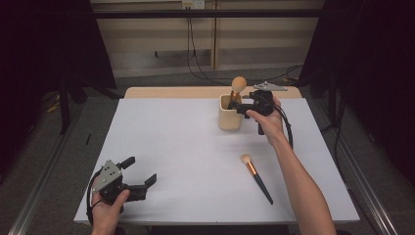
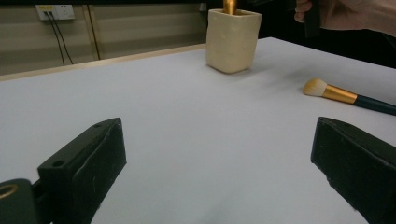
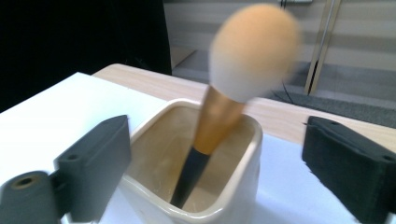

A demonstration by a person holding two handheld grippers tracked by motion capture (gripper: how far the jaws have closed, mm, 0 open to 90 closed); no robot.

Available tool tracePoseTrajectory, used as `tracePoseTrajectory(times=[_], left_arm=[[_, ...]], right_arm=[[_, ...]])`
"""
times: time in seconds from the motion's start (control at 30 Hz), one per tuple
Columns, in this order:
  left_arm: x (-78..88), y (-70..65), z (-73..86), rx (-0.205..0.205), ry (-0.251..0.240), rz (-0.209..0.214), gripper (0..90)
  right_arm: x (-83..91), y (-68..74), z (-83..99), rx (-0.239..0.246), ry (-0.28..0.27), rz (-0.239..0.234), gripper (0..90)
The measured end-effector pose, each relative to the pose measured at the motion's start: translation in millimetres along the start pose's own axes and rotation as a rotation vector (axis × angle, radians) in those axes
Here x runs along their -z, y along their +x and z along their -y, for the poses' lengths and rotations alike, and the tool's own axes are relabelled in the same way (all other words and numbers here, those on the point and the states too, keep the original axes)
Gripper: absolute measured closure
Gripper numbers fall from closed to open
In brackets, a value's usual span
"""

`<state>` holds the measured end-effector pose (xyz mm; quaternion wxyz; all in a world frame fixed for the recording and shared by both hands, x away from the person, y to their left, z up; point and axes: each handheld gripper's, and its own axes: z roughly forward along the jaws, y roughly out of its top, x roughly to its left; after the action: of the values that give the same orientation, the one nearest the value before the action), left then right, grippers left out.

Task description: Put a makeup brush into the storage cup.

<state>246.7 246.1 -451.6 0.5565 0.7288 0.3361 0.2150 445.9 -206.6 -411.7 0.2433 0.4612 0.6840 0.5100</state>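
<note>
A cream square cup (image 1: 229, 117) stands at the back of the white table (image 1: 176, 147). A makeup brush (image 1: 238, 84) with an orange head and gold ferrule stands in it, head up, leaning. In the right gripper view the brush (image 3: 252, 51) rises from the cup (image 3: 233, 186) between the jaws, and neither pad touches it. My right gripper (image 1: 236, 105) is open at the cup's rim. A second brush (image 1: 256, 177) with a pale head lies flat on the table, right of centre. My left gripper (image 1: 142, 170) rests open at the front left with nothing in it.
The table's wooden back edge (image 1: 195, 92) runs behind the cup. Cables and a wall socket (image 1: 193, 5) lie beyond it. In the left gripper view the flat brush (image 2: 348, 95) lies ahead to the right and the cup (image 2: 232, 39) stands farther off.
</note>
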Motion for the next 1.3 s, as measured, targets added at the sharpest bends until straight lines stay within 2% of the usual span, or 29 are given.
tracePoseTrajectory(times=[0.2,0.4,0.47,0.63,0.7,0.73,0.97,1.07,1.13,1.3], left_arm=[[0.0,0.0,-0.1,0.001,-0.002,0.001,3.1],[0.0,0.4,-0.4,0.000,-0.004,0.002,2.9],[0.0,0.4,-0.5,0.001,-0.007,0.001,2.9],[-0.4,0.2,-0.8,0.001,-0.011,0.001,2.8],[-0.8,0.3,-0.8,0.005,-0.015,0.000,2.9],[-0.7,0.6,-1.0,0.004,-0.016,0.001,2.9],[0.7,2.9,-1.5,0.009,-0.026,-0.011,2.9],[2.8,3.9,-1.3,0.012,-0.027,-0.019,3.0],[3.8,2.8,-1.7,0.010,-0.030,-0.018,3.0],[2.3,0.3,-1.9,0.000,-0.023,-0.011,2.9]], right_arm=[[9.1,0.2,1.9,0.014,-0.046,-0.014,3.6],[22.9,4.9,6.4,0.046,-0.060,-0.032,1.4],[29.0,6.9,8.9,0.041,-0.073,-0.055,1.1],[41.1,9.2,17.7,0.030,-0.068,-0.053,1.7],[45.7,9.3,22.2,0.020,-0.075,-0.070,1.6],[48.5,9.5,24.5,0.030,-0.070,-0.075,1.3],[74.7,10.5,35.5,0.064,-0.092,-0.065,1.6],[88.1,10.5,38.4,0.053,-0.097,-0.071,1.6],[97.0,11.1,41.5,0.062,-0.102,-0.062,1.9],[115.4,10.6,59.0,0.065,-0.083,-0.039,1.9]])
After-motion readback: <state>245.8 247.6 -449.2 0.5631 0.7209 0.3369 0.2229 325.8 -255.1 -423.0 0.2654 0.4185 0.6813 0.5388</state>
